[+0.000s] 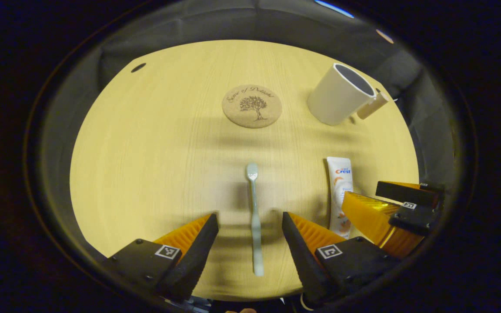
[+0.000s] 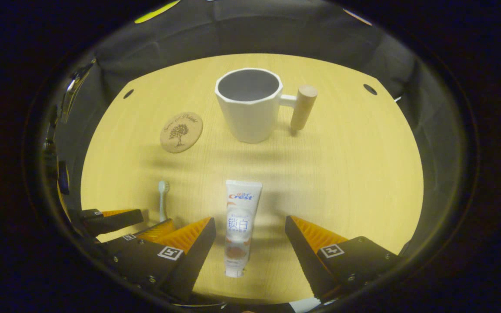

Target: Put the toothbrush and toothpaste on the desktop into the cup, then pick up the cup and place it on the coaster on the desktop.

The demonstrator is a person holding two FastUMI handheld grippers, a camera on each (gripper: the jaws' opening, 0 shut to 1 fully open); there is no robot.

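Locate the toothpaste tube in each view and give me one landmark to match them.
Left gripper view: toothpaste tube lies right of centre, partly behind the other gripper.
Right gripper view: toothpaste tube lies bottom centre, between this gripper's open jaws.
Shared landmark: the cork coaster, lying flat beyond the tube.

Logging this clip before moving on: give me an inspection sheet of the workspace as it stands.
Surface: pale wood-grain round desktop, with small dark holes near the far edge.
Job's things: pale green toothbrush and white toothpaste tube lie flat; white faceted cup with wooden handle upright, empty; round cork coaster bare.
Clutter: nothing seen.
Grippers: left tongs open astride toothbrush; right tongs open astride tube.
Cables: nothing seen.
Surroundings: black cloth wall.
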